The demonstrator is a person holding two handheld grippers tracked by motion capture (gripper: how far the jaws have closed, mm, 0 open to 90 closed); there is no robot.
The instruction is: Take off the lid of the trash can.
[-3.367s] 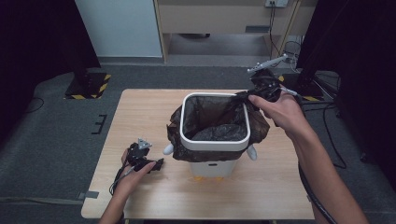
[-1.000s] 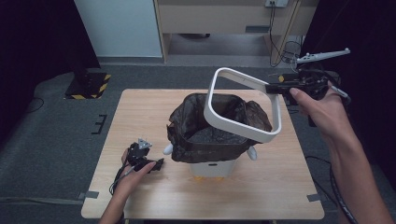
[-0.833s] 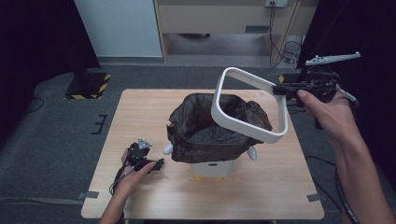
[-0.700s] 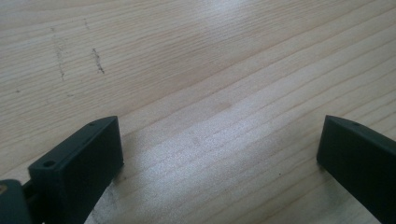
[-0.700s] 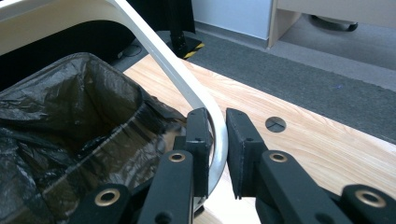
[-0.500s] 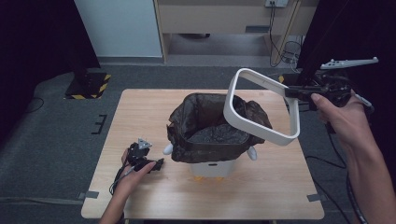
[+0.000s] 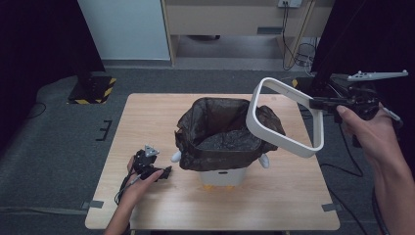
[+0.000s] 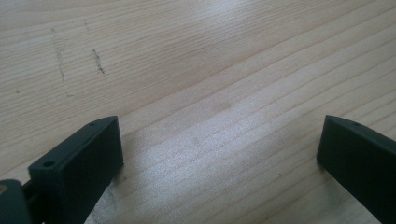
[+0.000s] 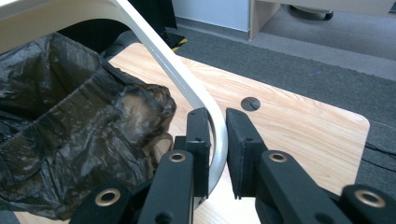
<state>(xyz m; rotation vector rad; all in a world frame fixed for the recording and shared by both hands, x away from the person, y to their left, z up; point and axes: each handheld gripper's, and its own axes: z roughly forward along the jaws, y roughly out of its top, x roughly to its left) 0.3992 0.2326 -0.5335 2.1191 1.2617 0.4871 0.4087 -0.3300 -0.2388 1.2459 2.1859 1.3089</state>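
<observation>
A white bin [image 7: 222, 176] lined with a black bag [image 7: 215, 142] stands mid-table, the bag's top loose and crumpled. Its white rectangular rim ring [image 7: 284, 142] hangs tilted in the air over the table's right side. My right gripper [image 7: 313, 103] is shut on the ring's far right corner. In the right gripper view the jaws [image 9: 217, 121] pinch the curved ring [image 9: 173, 65], with the bag [image 9: 70, 140] below to the left. My left gripper [image 7: 164, 172] rests on the table left of the bin. Its jaws [image 8: 219, 140] stand open over bare wood.
The wooden table [image 7: 147, 112] has a round cable hole [image 9: 251, 103] near its right corner. Small white knobs [image 7: 175, 156] stick out from the bin's sides. Cables [image 7: 303, 54] lie on the floor behind, and a striped stand base [image 7: 93, 90] sits at the far left.
The ring, seated on the bin at first, has come off it and travelled right and slightly down in my right gripper. The left hand has kept still.
</observation>
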